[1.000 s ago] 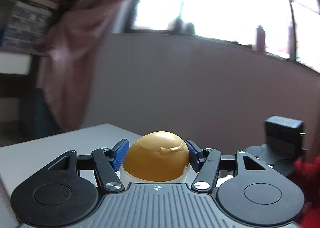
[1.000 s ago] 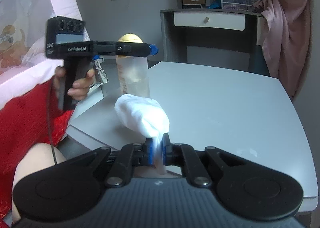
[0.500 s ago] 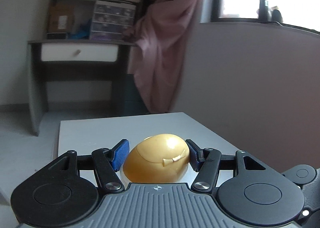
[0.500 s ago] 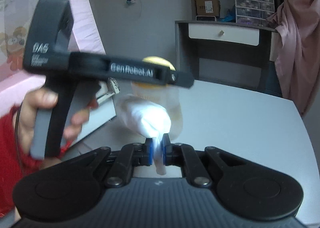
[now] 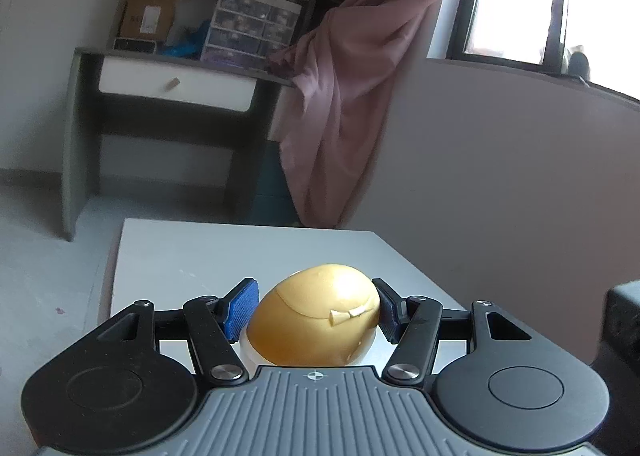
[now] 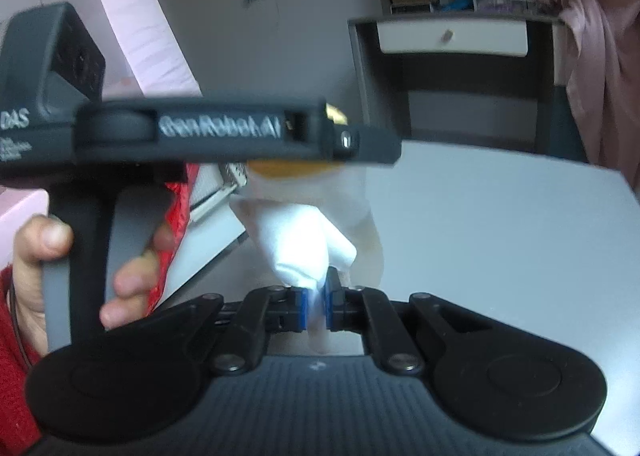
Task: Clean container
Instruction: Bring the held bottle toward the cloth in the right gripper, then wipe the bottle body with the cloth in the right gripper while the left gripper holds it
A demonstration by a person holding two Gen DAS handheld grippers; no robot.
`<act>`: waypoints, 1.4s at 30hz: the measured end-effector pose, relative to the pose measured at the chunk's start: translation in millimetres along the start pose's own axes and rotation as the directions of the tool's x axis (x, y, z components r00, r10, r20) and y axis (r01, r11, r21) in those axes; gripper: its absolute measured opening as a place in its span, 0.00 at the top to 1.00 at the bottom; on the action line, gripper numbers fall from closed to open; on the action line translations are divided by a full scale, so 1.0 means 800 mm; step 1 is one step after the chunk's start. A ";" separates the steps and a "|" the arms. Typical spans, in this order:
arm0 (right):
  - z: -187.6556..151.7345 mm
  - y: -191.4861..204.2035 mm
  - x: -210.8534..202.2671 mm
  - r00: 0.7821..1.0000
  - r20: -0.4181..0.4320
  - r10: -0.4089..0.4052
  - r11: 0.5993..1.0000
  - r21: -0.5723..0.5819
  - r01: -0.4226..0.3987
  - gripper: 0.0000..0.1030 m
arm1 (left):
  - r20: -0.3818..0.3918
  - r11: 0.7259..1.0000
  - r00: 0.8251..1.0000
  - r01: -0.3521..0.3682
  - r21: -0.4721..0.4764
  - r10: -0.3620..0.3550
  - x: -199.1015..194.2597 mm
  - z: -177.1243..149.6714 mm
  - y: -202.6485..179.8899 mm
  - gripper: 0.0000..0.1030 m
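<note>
Surroundings — grey desk (image 5: 172, 68), pink curtain (image 5: 352, 96) at 12 o'clock | left gripper (image 5: 314, 314) pinching translucent container with rounded yellow plastic lid (image 5: 316, 320) | right gripper (image 6: 316, 306) clamped on white cloth (image 6: 296, 244) — container at 12 o'clock, cloth between.

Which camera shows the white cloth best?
The right wrist view: the white cloth sits bunched and pinched in the right gripper, just before the container. The left wrist view shows none of it, only the container's yellow lid.
</note>
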State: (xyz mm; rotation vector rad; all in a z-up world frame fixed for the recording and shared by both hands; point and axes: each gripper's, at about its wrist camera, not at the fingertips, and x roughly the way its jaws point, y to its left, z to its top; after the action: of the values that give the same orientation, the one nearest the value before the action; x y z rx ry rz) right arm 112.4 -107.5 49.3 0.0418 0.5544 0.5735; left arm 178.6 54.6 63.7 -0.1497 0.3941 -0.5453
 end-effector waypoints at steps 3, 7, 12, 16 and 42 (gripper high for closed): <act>-0.006 0.000 0.015 0.998 -0.059 0.010 1.000 0.009 -0.009 0.92 | 0.005 1.000 1.000 0.002 0.007 -0.002 0.004 -0.003 -0.001 0.41; -0.008 0.003 0.020 0.996 -0.085 0.011 1.000 0.004 -0.010 0.92 | 0.004 1.000 1.000 0.001 0.010 -0.001 0.006 -0.004 -0.001 0.41; 0.001 0.002 0.009 0.998 -0.065 0.026 1.000 0.019 -0.025 0.92 | 0.004 1.000 1.000 0.001 0.012 -0.001 0.004 -0.008 -0.001 0.41; 0.016 0.004 -0.013 0.999 -0.015 0.037 0.999 0.022 -0.037 0.92 | 0.004 1.000 1.000 0.000 0.014 0.000 0.004 -0.009 -0.001 0.41; 0.004 -0.034 0.021 0.990 -0.109 0.093 0.978 0.195 -0.070 0.92 | 0.003 0.999 1.000 0.010 0.032 -0.010 0.002 -0.014 0.001 0.41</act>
State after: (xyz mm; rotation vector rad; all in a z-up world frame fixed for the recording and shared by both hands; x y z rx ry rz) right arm 139.4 -121.4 38.4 0.2146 0.7244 0.6040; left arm 175.7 54.0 52.9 -0.1219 0.3810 -0.5608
